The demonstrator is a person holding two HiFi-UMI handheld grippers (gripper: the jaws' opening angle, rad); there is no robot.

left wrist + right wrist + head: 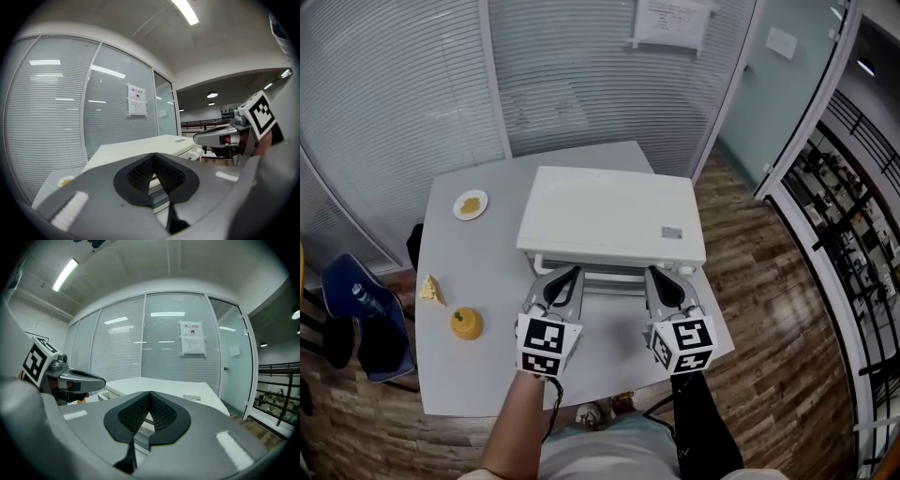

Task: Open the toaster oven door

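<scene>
A white toaster oven [614,220] stands on the grey table [478,375], its front facing me. The door handle [605,275] runs along the top of that front, and the door looks closed. My left gripper [571,273] is shut, its tips at the left part of the handle. My right gripper [654,272] is shut too, its tips at the right part. In the left gripper view the pads [140,172] meet at the left gripper [153,154], with the oven [140,150] just beyond. The right gripper view shows the right gripper [150,393] the same way, before the oven [173,387]. Neither holds anything.
On the table's left are a small plate of yellow food [471,203], a pale wedge [431,290] and a yellow-orange fruit [467,322]. A blue chair [361,314] stands left of the table. Glass walls with blinds are behind, and a wooden floor lies to the right.
</scene>
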